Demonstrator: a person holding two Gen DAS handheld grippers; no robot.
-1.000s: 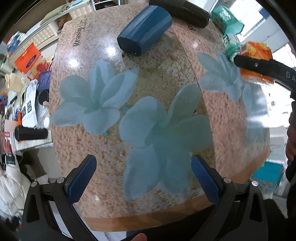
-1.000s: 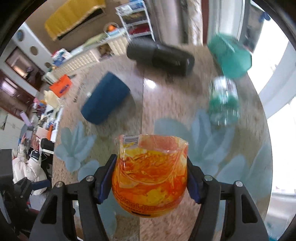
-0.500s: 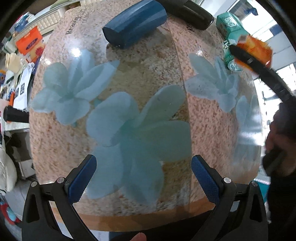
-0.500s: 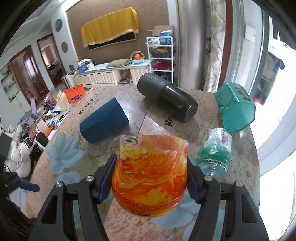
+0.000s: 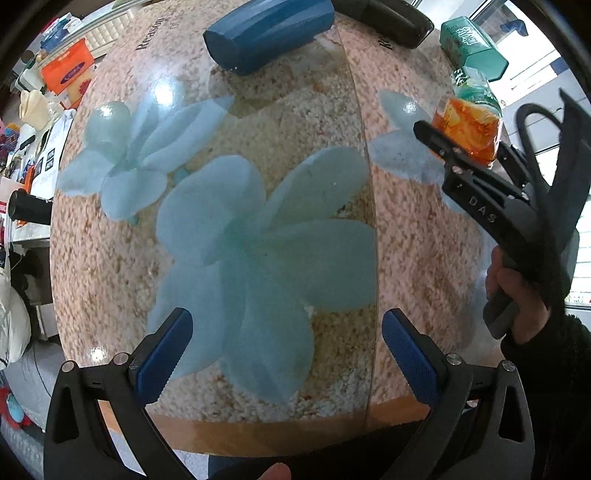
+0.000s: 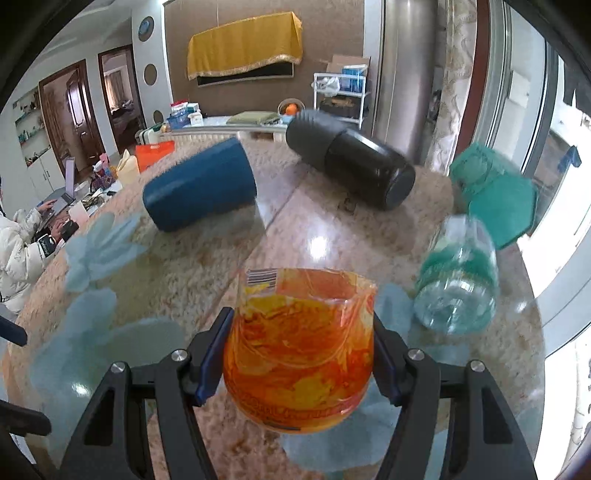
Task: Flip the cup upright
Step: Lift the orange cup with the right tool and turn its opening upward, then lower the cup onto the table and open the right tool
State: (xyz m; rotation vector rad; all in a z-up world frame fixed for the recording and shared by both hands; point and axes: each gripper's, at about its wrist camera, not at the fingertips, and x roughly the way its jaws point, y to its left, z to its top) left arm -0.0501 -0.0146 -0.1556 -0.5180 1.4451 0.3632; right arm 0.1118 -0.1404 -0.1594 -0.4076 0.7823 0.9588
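The right gripper [image 6: 301, 354] is clenched on an orange-and-yellow translucent cup [image 6: 299, 354], its blue-padded fingers [image 6: 212, 363] pressing either flank. The cup's open rim points up and away from the fingers, its long axis roughly vertical and its rounded base lowest; whether the base touches the table [image 6: 207, 273] cannot be made out, as the fingers and the cup's own body hide it. A barcode sticker sits at the rim's left.

Beyond the fingertips, four other containers lie on their sides: one blue tumbler [image 6: 201, 190] ahead to the left, one black flask [image 6: 351, 168] straight ahead, one clear bottle with a green label [image 6: 458, 280] just right of the cup, blurred, and one green hexagonal box [image 6: 496, 201] farther right, also blurred.

The left gripper [image 5: 286, 358] hangs released, its fingers spread wide over the flower-printed tabletop with nothing between them. From there the cup [image 5: 467, 131] shows far ahead to the right, partly hidden by the right gripper's black frame, and the flask [image 5: 391, 16] is cut off at the top edge.
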